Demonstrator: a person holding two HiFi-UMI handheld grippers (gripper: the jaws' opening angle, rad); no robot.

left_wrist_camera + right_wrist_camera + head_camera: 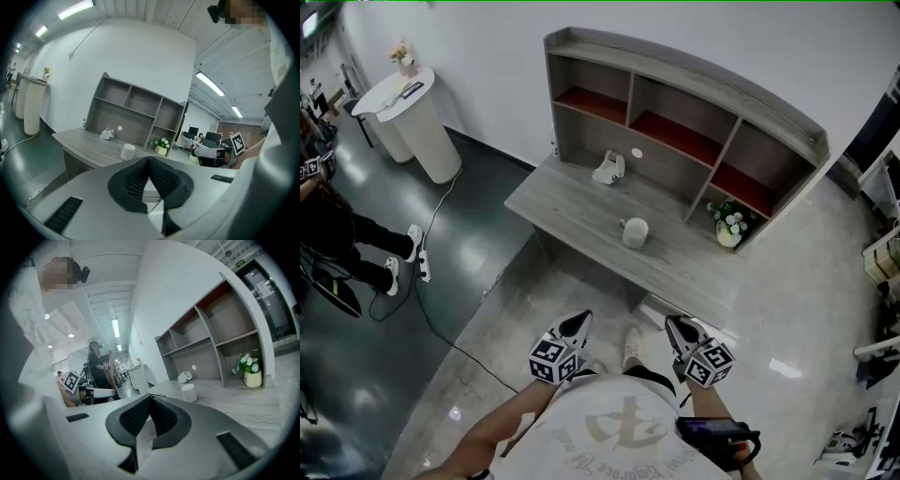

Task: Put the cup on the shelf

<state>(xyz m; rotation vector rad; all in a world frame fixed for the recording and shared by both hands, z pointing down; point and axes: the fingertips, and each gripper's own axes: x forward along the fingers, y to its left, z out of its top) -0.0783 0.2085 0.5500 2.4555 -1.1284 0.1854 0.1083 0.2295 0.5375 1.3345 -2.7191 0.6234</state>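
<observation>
At bottom centre, the left gripper (580, 321) and right gripper (674, 324) hang clenched on nothing, well short of the cup (635, 232) at mid-frame, apparently because the reach hasn't begun.

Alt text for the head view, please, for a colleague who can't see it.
A white cup stands on a grey desk before an open shelf unit. The left gripper and right gripper are shut and empty, held low near the person's waist, short of the desk.
</observation>
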